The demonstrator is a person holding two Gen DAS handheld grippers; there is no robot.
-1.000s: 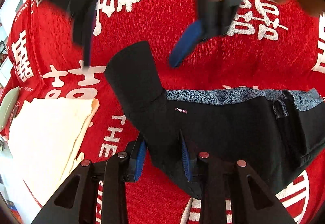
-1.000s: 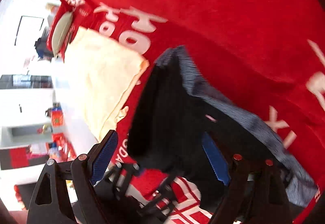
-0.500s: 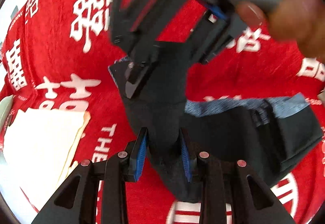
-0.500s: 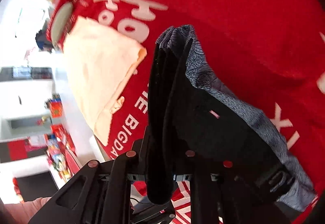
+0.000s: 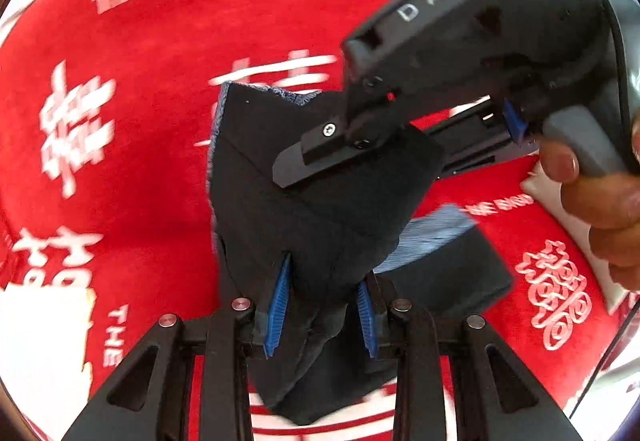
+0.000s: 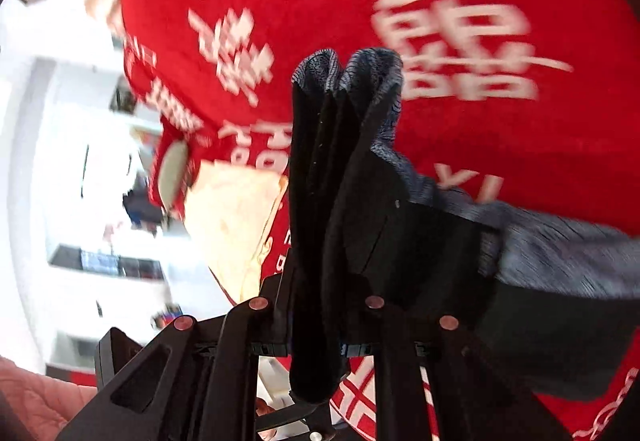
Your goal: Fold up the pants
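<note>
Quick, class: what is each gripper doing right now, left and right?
Left gripper: closed on the black pants.
Right gripper: closed on a bunched fold of the same pants, having just clamped shut on it.

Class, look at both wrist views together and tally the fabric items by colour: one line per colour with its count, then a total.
Black: 1, the pants, pinched by both the left gripper and the right gripper.
Red: 1, the printed cloth underneath.
Cream: 1, the folded garment lying on the red cloth.
Total: 3
</note>
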